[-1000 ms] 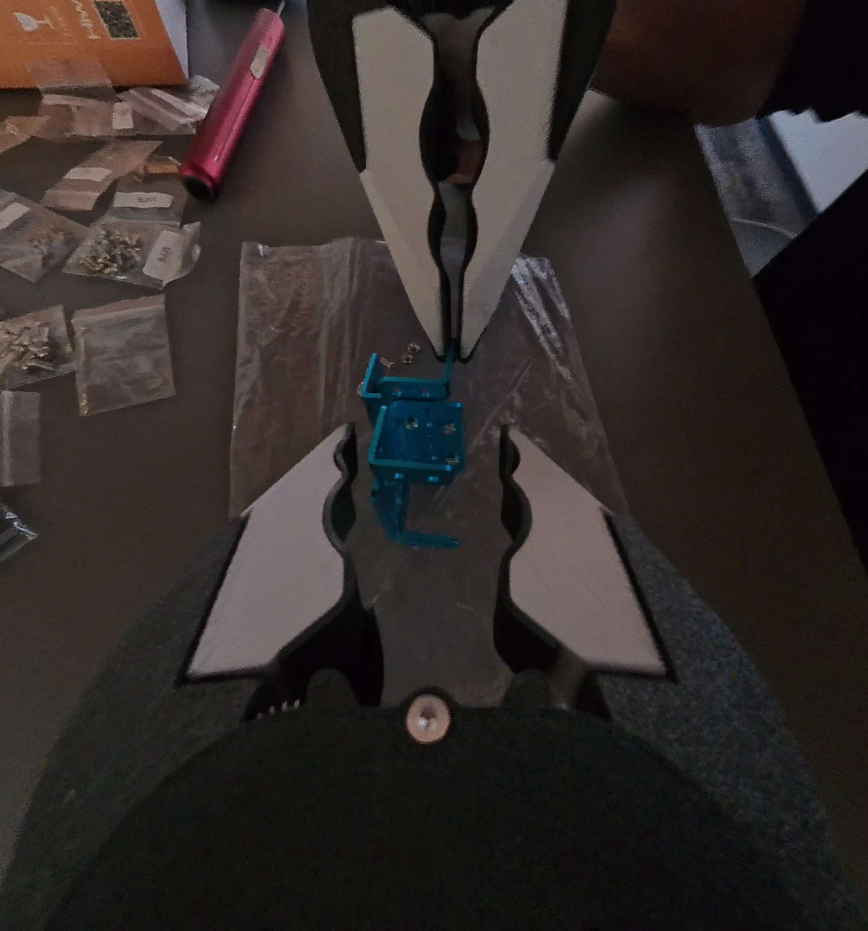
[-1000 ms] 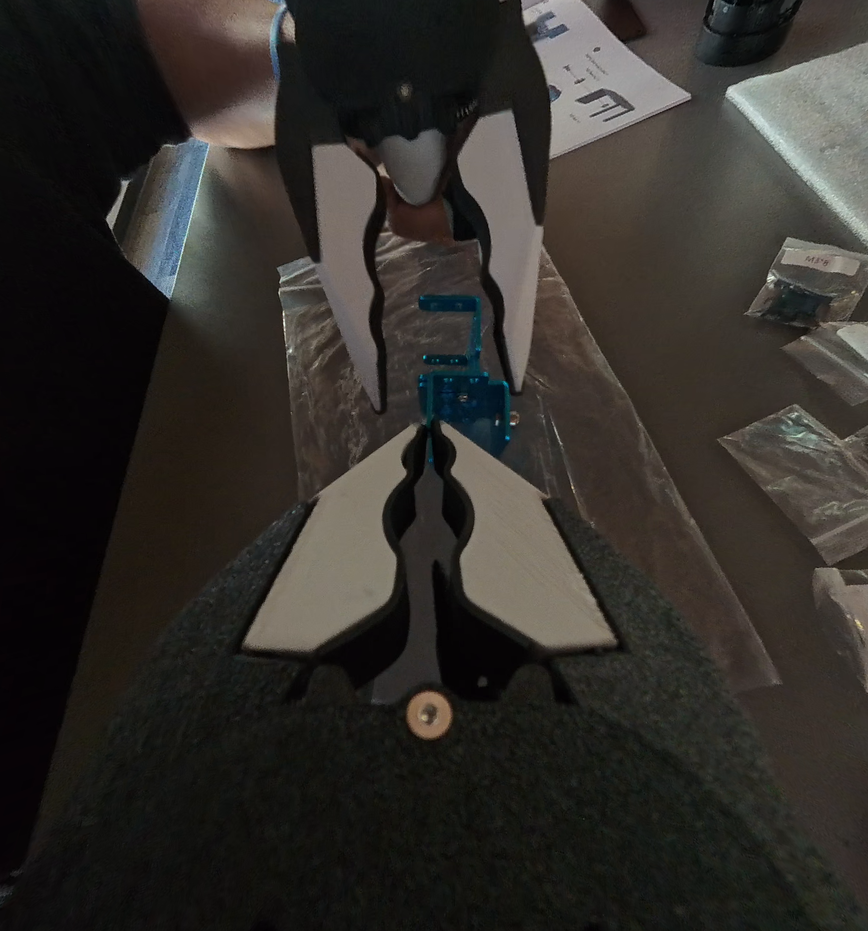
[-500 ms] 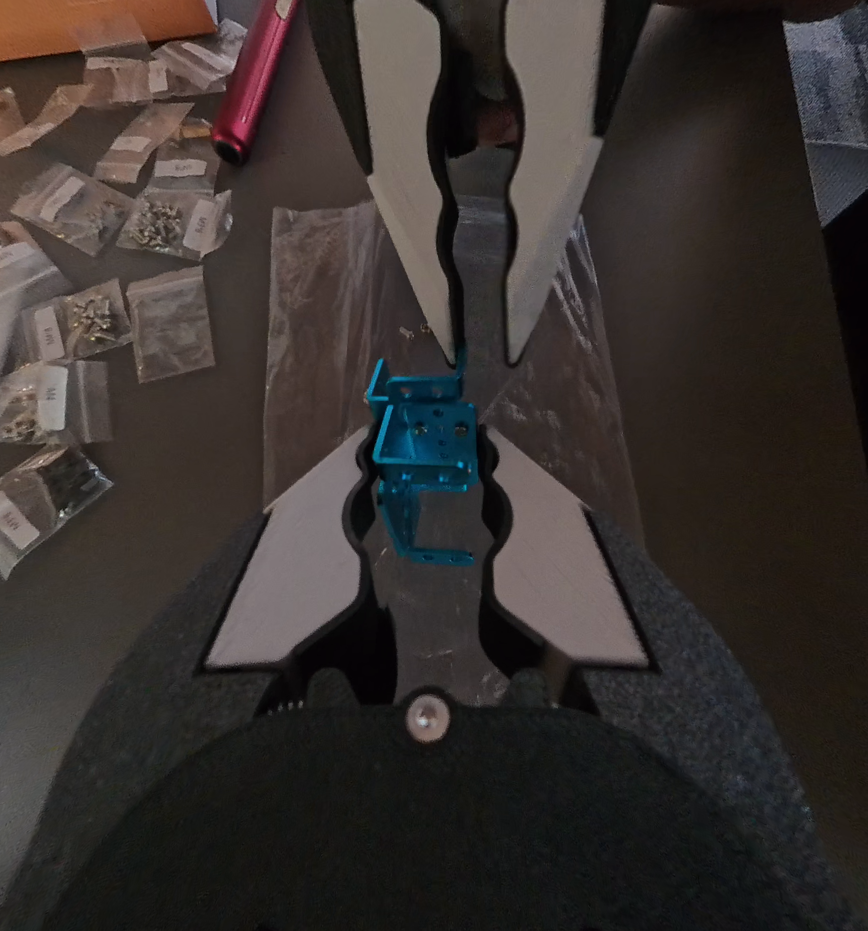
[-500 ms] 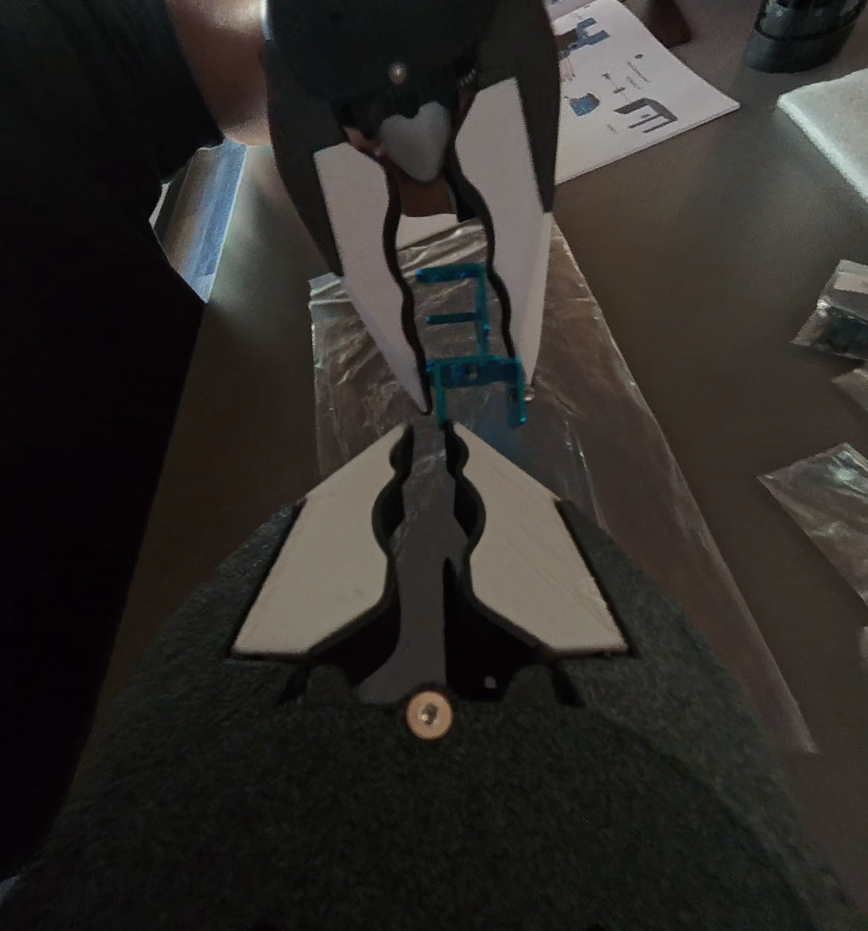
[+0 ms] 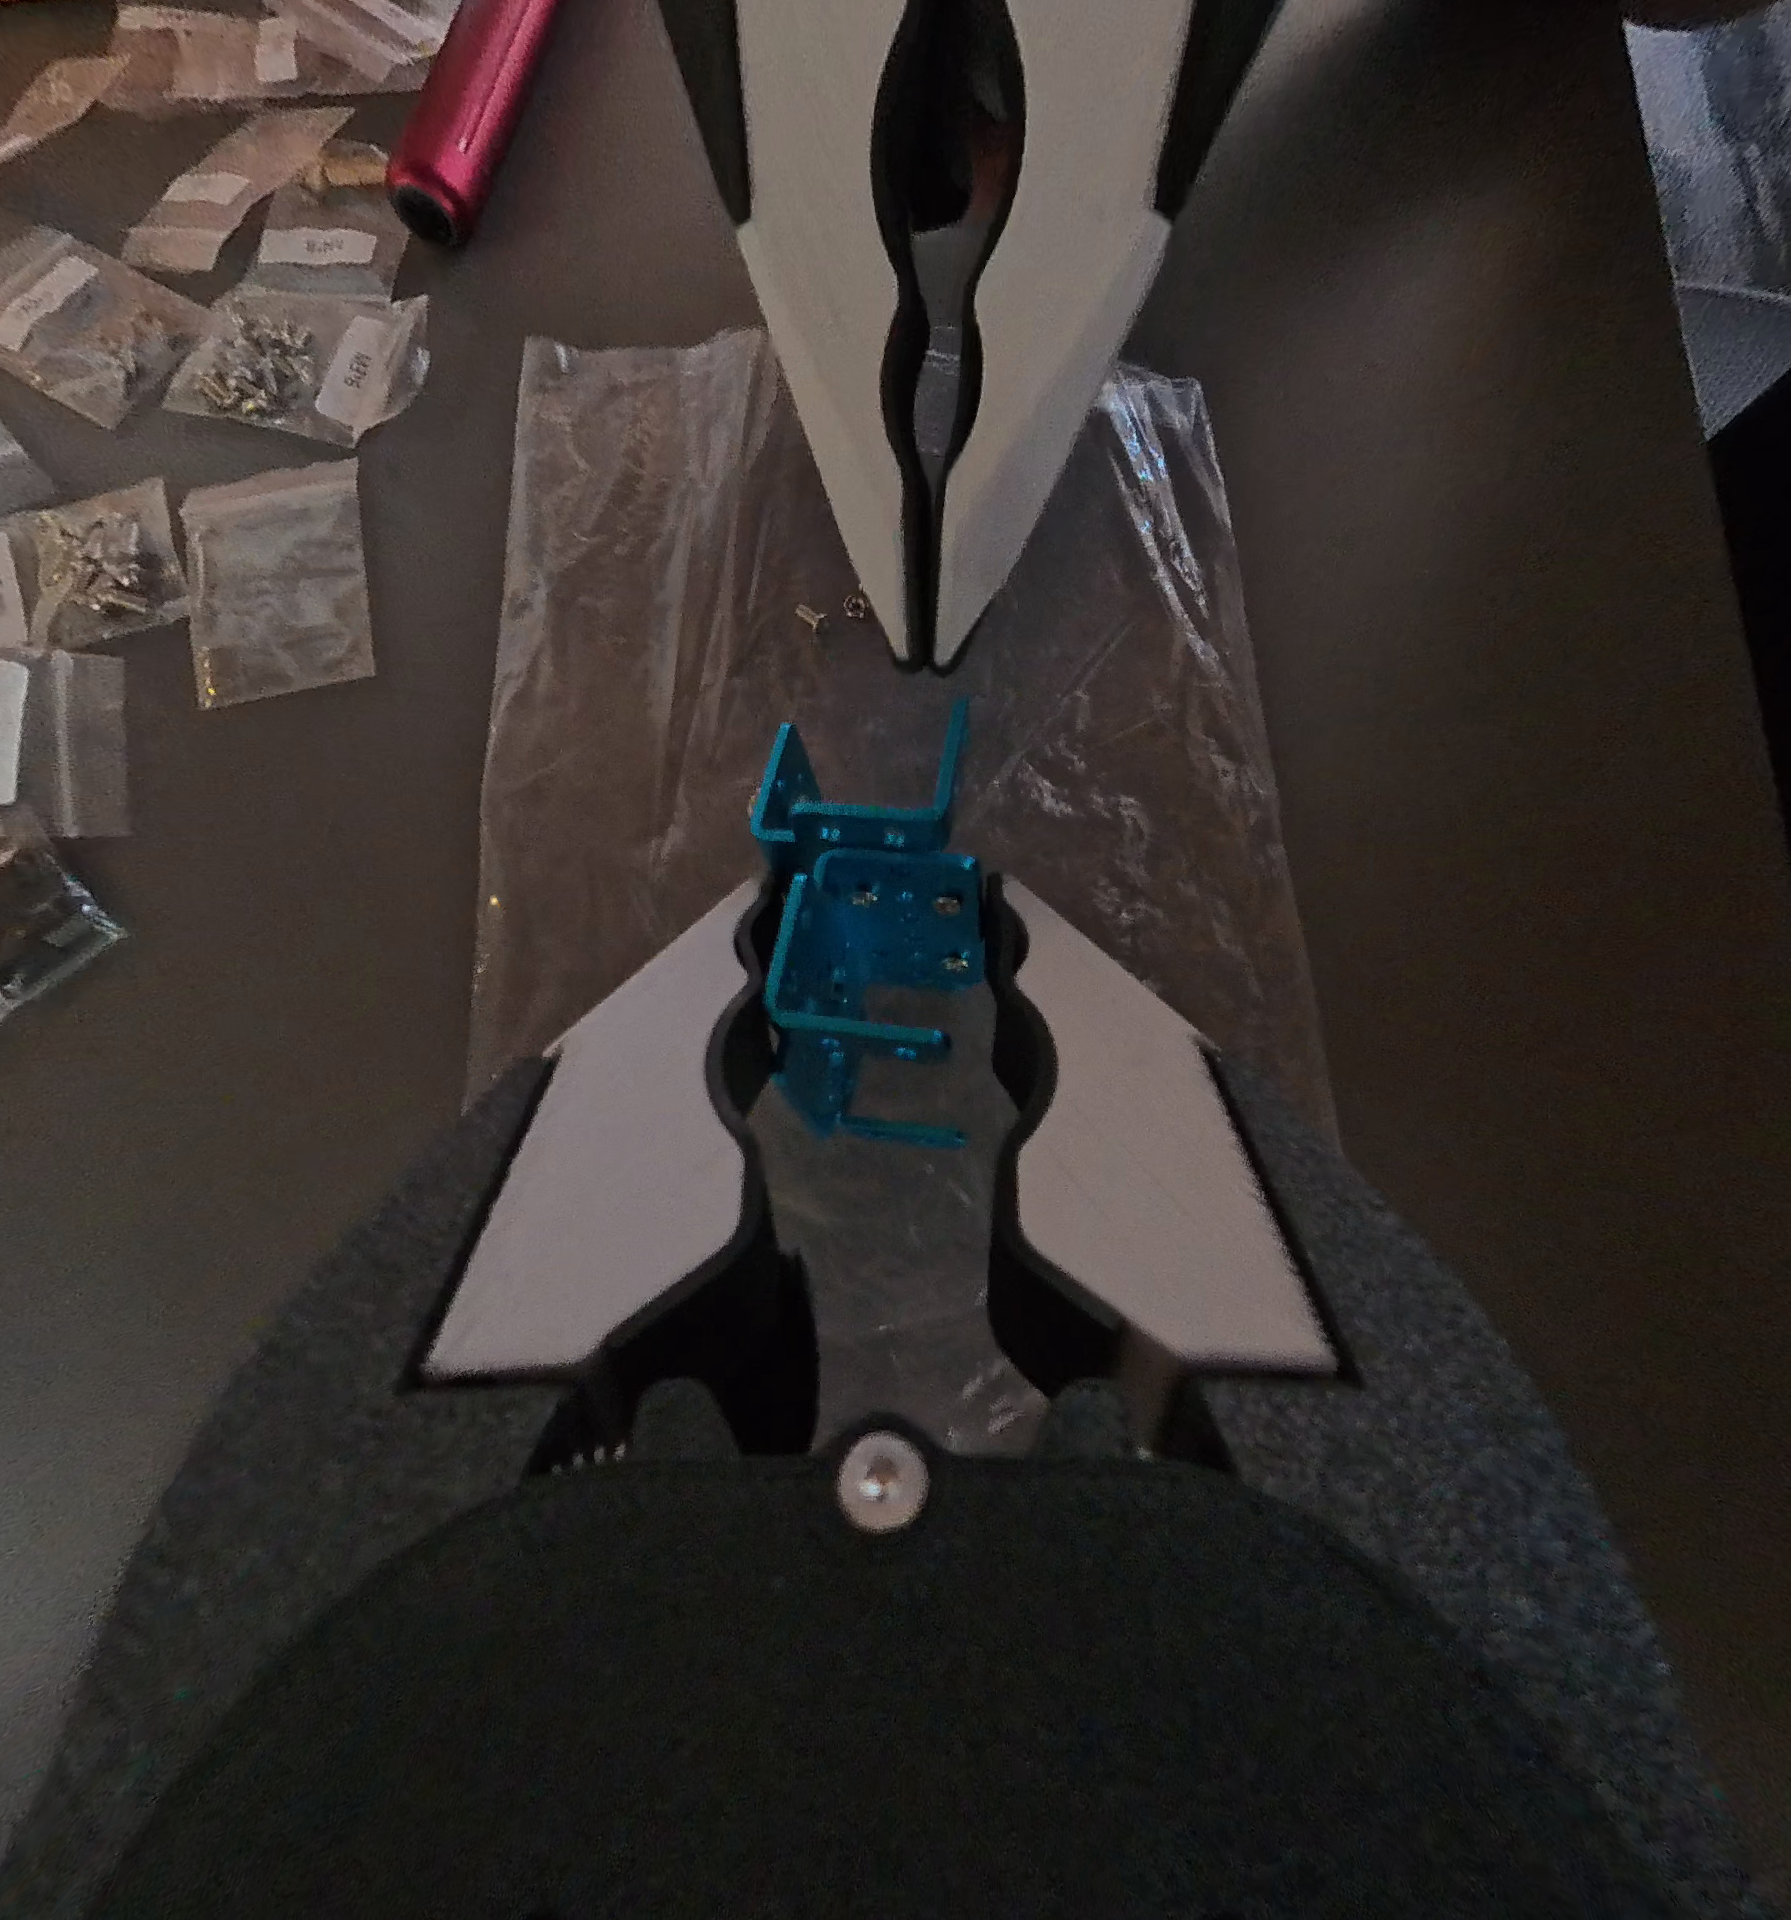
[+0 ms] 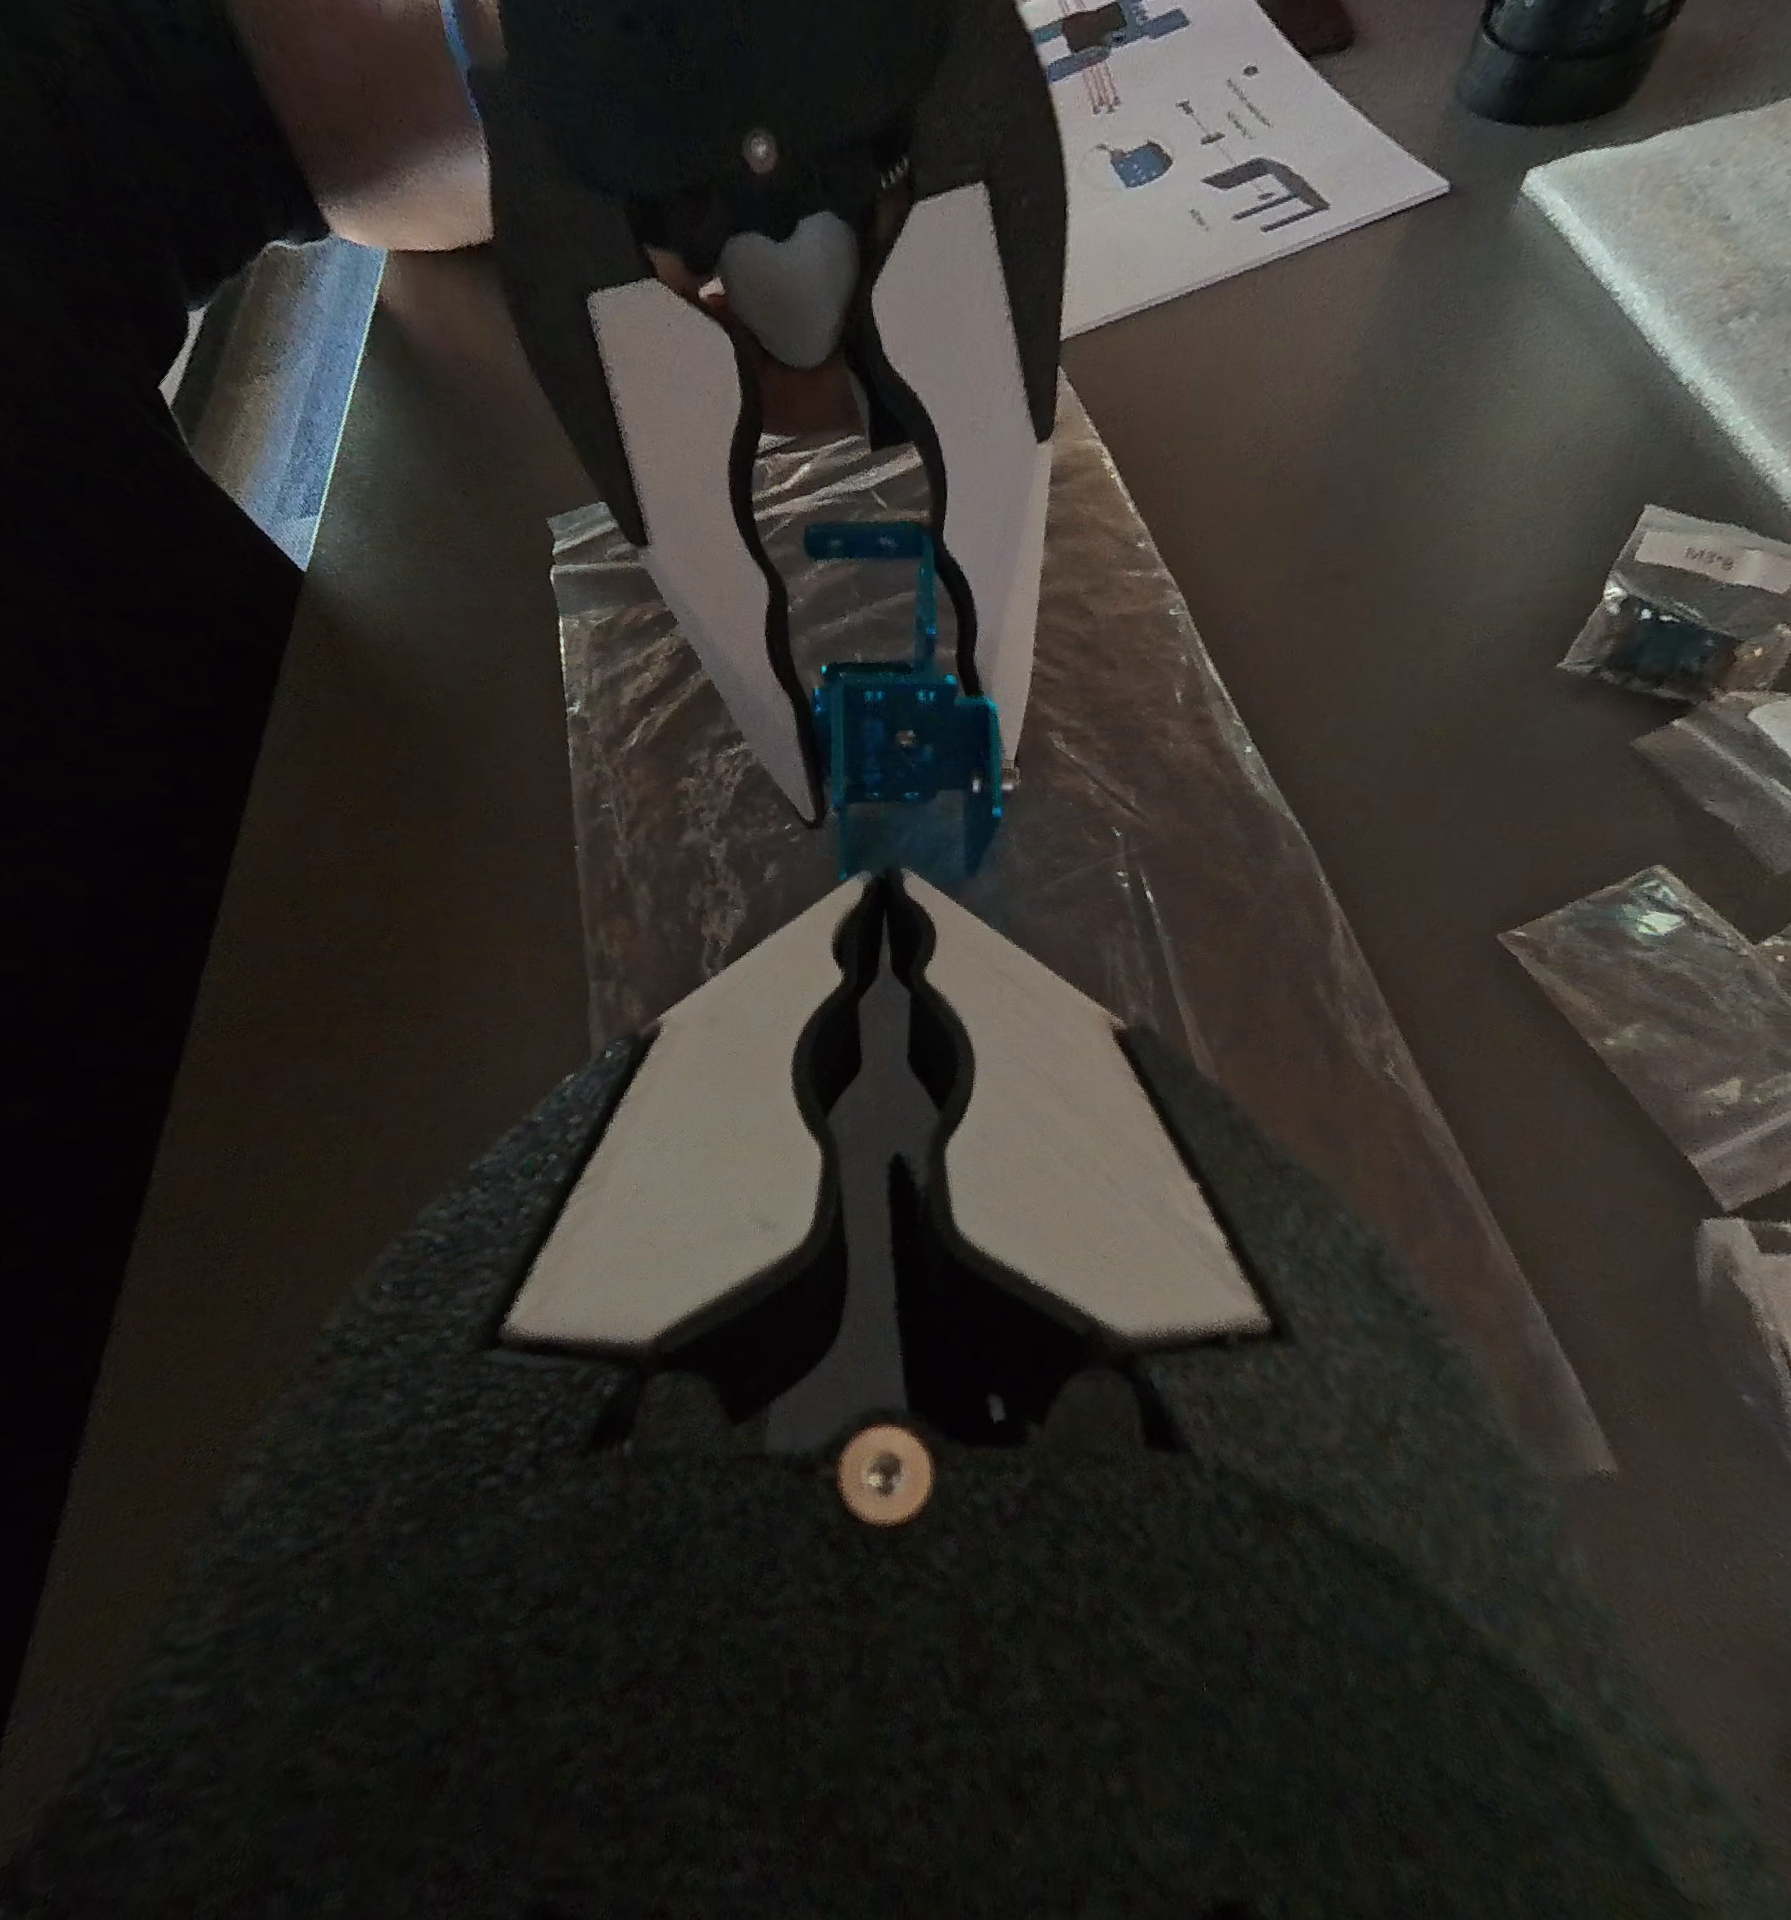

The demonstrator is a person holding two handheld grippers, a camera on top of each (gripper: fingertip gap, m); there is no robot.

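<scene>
the left gripper [image 5: 875, 914] is closed onto the blue metal bracket assembly [image 5: 870, 935], whose square plate is pinched between the two fingertips. the right gripper [image 6: 886, 883] is seen with its jaws brought together on nothing, tips just short of the bracket's near edge. the bracket is held just over a clear plastic bag [image 5: 642, 623] spread on the dark table [image 5: 1442, 727], with small screw bags [image 5: 278, 592], a red cylindrical tool [image 5: 460, 114] and a printed sheet [image 6: 1234, 135] lying farther off.

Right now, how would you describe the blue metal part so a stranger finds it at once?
Find the clear plastic sheet at the middle of the dark table. On it, the blue bracket assembly stands gripped by the left gripper. It is the only bright blue thing, unlike the bagged screws nearby.
</scene>
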